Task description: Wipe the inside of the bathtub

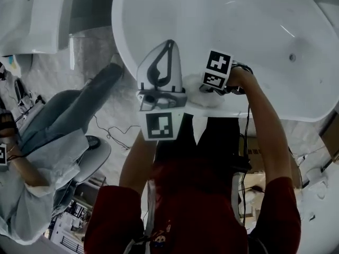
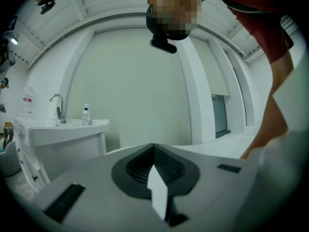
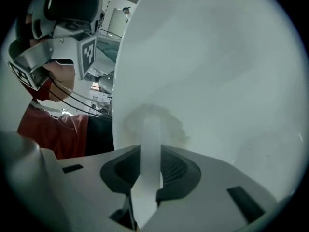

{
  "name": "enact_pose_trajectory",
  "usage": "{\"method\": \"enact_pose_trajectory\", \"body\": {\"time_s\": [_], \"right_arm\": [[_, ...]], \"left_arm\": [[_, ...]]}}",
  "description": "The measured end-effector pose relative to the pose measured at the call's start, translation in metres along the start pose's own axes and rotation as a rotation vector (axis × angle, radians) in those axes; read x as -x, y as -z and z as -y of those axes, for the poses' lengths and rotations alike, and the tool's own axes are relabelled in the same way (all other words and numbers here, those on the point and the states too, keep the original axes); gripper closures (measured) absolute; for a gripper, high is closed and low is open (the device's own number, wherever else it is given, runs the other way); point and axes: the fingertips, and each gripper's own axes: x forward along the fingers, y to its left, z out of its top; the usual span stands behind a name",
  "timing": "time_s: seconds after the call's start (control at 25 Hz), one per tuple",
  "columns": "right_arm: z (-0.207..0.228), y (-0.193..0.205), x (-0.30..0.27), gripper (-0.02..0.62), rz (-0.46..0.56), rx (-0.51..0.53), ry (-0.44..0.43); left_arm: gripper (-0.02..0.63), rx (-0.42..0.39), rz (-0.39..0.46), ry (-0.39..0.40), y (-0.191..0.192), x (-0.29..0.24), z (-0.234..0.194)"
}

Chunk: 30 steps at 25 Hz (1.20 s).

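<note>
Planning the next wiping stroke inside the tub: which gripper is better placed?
Right. The right gripper is shut on the white cloth, which lies against the bathtub wall. The left gripper is shut and faces the room, away from it.

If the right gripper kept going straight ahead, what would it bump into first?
The bathtub's inner wall. The right gripper pinches a white cloth, and the cloth's far end seems to touch that wall, so there is hardly any room to go.
</note>
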Motion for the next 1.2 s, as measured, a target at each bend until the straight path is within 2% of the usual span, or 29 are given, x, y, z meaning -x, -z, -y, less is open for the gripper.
{"method": "enact_pose_trajectory", "body": {"time_s": [0.12,0.28,0.6,0.76,0.96,1.2], "right_arm": [[0.003,0.008,-0.006,0.502,0.007,-0.020,-0.071],[0.013,0.006,-0.013,0.502,0.016,-0.034,-0.089],[0.055,0.009,-0.036,0.502,0.013,-0.074,-0.008],[0.092,0.018,-0.050,0.502,0.000,-0.090,0.039],[0.157,0.042,-0.070,0.503,-0.032,-0.108,0.118],[0.202,0.055,-0.083,0.503,-0.018,-0.143,0.196]], "left_arm": [[0.592,0.014,-0.002,-0.003,0.009,-0.003,0.006],[0.592,0.025,-0.007,0.000,0.017,-0.011,0.003],[0.592,0.061,-0.028,0.033,0.040,-0.015,0.005],[0.592,0.092,-0.024,0.042,0.052,-0.017,0.014],[0.592,0.119,-0.047,0.039,0.087,-0.031,0.029],[0.592,0.144,-0.056,0.035,0.103,-0.034,0.032]]}}
